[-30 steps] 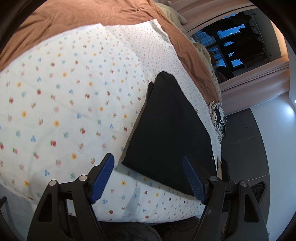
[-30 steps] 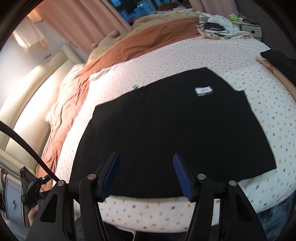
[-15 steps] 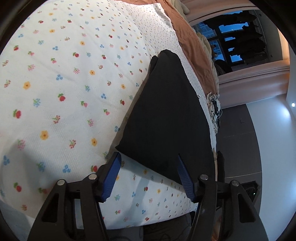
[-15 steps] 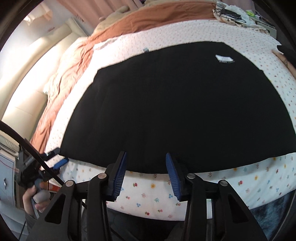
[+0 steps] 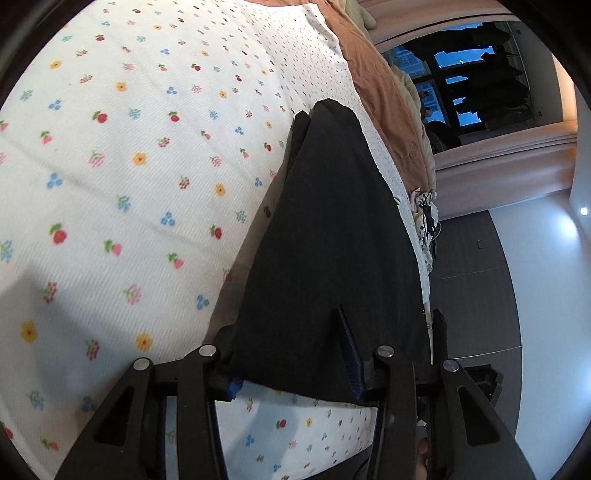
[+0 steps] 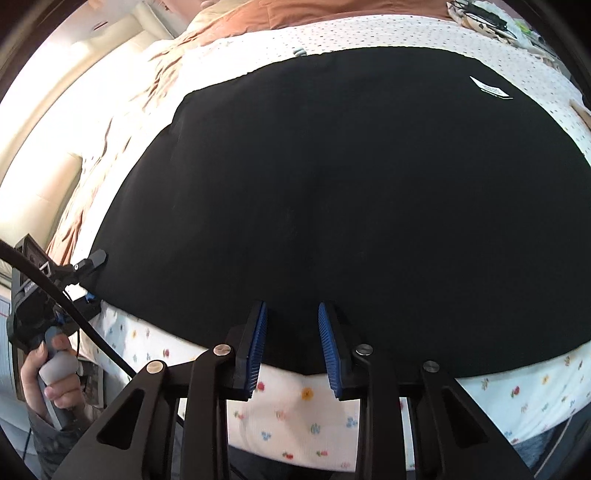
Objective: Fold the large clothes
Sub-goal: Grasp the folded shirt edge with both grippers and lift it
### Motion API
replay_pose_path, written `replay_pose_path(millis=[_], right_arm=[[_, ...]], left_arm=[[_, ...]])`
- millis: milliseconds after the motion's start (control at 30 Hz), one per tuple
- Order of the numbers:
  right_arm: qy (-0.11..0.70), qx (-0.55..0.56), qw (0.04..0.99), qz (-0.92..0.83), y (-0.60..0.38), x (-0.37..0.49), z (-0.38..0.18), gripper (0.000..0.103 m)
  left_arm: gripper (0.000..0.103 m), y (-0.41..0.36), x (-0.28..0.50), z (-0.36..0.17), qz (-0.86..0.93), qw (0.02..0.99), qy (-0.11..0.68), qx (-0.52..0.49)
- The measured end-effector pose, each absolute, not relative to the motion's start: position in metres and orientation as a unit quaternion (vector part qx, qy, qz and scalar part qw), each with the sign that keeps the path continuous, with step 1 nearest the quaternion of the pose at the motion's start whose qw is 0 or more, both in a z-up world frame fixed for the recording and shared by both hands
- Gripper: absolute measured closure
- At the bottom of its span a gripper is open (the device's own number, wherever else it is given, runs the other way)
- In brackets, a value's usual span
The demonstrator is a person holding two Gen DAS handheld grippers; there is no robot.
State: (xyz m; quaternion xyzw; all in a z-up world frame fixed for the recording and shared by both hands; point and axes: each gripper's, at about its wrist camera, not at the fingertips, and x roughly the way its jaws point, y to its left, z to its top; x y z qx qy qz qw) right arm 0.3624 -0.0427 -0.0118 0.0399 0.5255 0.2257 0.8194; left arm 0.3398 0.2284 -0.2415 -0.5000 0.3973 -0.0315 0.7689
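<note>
A large black garment (image 6: 351,184) lies flat on the flowered bed sheet (image 6: 295,406), a white label (image 6: 491,88) near its far right. My right gripper (image 6: 291,310) hovers at the near hem. Its jaws are closing with the hem between the blue pads (image 6: 255,347), which do not press the cloth. My left gripper (image 5: 288,332) straddles the garment's (image 5: 332,221) near corner, its jaws closing. The cloth drapes over the left finger; the right pad (image 5: 349,354) stands clear. The right wrist view shows the left gripper (image 6: 88,277) at that corner.
A brown blanket (image 5: 376,74) covers the far side of the bed. A person's hand (image 6: 55,373) holds the left gripper's handle beside the bed edge. Small clutter (image 6: 480,18) lies at the bed's far right corner. A dark window (image 5: 472,74) and grey floor lie beyond.
Both grippers came down and closer to the garment's near edge, and their jaws narrowed. The left one now has the corner between its fingers, the right one the hem.
</note>
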Motion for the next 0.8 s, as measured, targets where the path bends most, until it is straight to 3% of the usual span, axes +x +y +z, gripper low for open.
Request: replay_pose_path(millis=[267,667,800], right_arm=[[0.503,0.066,0.837,0.207,-0.035,0.406,-0.003,0.077],[0.493,0.067,0.845,0.195,-0.004,0.474,-0.012,0.077],[0.495,0.077,0.845,0.186,0.0,0.491,-0.017,0.077]], left_arm=[[0.072,0.233,0.348,-0.243,-0.021,0.762,0.385,-0.521],[0.073,0.231,0.348,-0.242,-0.006,0.758,0.381,-0.529],[0.08,0.231,0.347,-0.239,-0.01,0.757,0.376,-0.534]])
